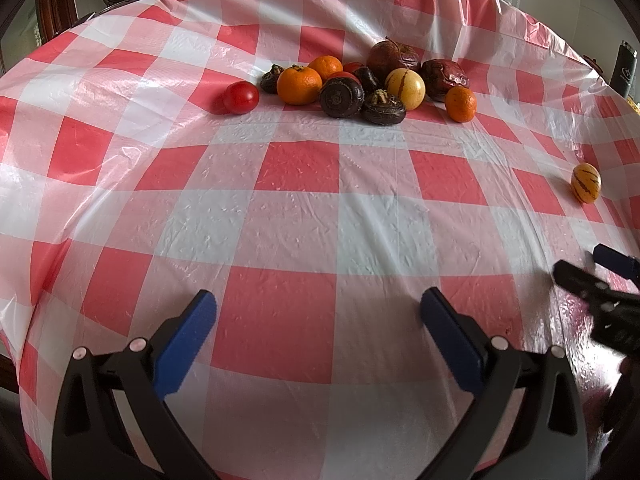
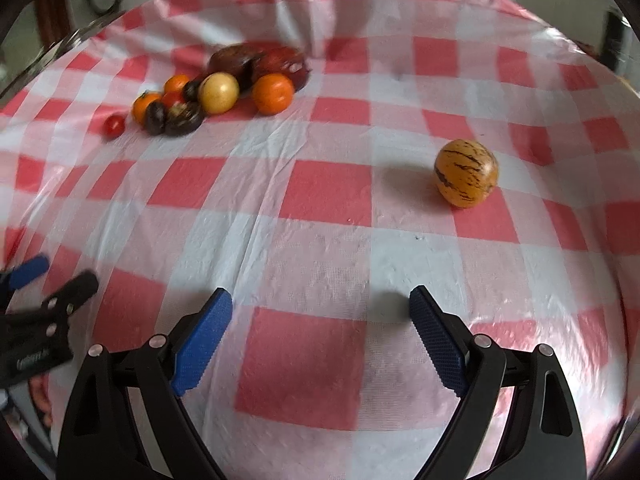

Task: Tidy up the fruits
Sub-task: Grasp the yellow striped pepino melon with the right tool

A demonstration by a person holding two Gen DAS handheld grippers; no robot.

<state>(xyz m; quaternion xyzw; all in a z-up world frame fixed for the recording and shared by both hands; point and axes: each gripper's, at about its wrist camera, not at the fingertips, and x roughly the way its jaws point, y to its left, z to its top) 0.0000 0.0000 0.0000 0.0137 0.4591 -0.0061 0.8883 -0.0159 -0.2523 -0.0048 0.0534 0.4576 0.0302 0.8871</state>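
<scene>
Both hand-held grippers, left (image 1: 318, 312) and right (image 2: 320, 308), hover spread apart and empty over the checked counter (image 1: 304, 176), between picks, so next the right should reach the pile (image 2: 216, 88) beyond 1 striped fruit (image 2: 466, 173).

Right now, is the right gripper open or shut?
Open. The right gripper has its blue pads wide apart, with only tablecloth between them.

On a red-and-white checked tablecloth (image 1: 304, 220): three oranges (image 1: 299, 85), two yellow striped melons, one far in the pile (image 1: 405, 89) and one apart at right (image 1: 585, 182), at least two tomatoes (image 1: 241, 97), four dark water chestnuts (image 1: 341, 97), two wrinkled dark-red fruits (image 1: 444, 74).
</scene>
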